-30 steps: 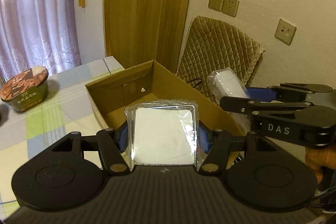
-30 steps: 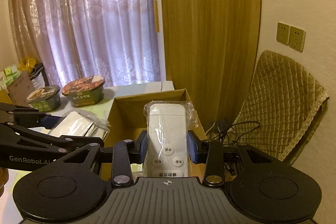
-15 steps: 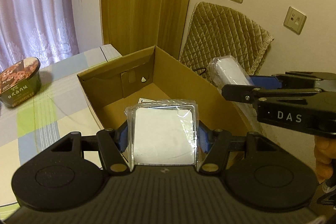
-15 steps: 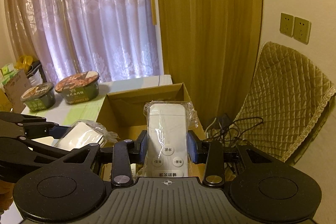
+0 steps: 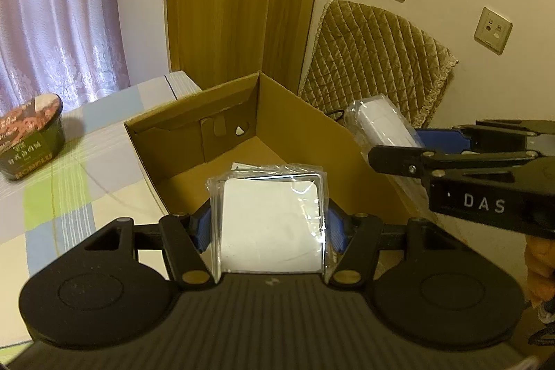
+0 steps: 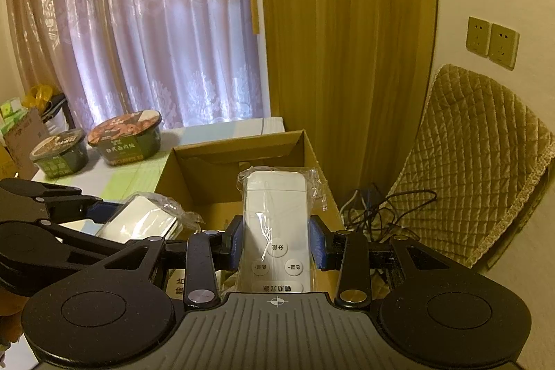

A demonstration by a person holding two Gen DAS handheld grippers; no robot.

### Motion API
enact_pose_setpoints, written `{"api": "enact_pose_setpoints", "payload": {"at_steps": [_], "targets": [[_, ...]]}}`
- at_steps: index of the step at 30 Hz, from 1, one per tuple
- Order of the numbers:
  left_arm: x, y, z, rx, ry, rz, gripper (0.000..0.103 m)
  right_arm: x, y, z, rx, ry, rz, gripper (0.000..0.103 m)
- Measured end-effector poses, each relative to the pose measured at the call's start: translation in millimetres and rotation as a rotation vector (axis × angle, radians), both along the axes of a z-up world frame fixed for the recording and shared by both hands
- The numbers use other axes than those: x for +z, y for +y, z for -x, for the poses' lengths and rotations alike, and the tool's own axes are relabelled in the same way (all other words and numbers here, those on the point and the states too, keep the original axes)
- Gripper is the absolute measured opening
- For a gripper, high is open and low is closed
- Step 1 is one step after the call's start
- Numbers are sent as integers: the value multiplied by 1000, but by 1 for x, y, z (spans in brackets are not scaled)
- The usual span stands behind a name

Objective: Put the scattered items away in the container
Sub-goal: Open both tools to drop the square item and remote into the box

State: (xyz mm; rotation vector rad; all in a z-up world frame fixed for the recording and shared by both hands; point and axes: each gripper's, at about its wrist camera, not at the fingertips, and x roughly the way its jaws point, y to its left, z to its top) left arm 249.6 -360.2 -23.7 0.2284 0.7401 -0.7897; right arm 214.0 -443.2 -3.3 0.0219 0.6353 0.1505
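Progress is mid-way, both my grippers loaded, nothing released yet. Left gripper (image 5: pixel 270 226): jaws closed part-way on a flat square white pad in clear plastic wrap (image 5: pixel 272 221), blue pads pressing its two side edges, held above the near end of the open brown cardboard box (image 5: pixel 298 130). Right gripper (image 6: pixel 275 243): jaws clamped on the sides of a slim white remote control sealed in clear plastic (image 6: pixel 275 217), buttons facing up, nose over the box's near right edge. Each gripper shows in the other's view, side by side at the box.

Box interior looks mostly bare; a small white corner of something on the floor peeks out behind the pad, can't tell what. So little or nothing is stowed so far, my guess.

Left to do: lower and let go of both items inside. Further back on the checked tablecloth (image 5: pixel 69 162), two dark green instant noodle bowls (image 6: pixel 125 137) sit well apart from the box; possibly also to be packed.
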Motion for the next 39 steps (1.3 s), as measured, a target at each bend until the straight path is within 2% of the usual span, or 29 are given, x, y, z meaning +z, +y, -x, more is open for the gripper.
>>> {"api": "enact_pose_setpoints", "payload": {"at_steps": [3,24,39], "targets": [[0,0,-3,7,-10,-2,64,-1,-1,-1,-5,1,-1,41],[-4,28,-5,39,-1,4,64,-4,7,-15,9,5,8,42],[-7,33,-6,51,7,10,64,-6,20,-31,37,1,32,42]]}}
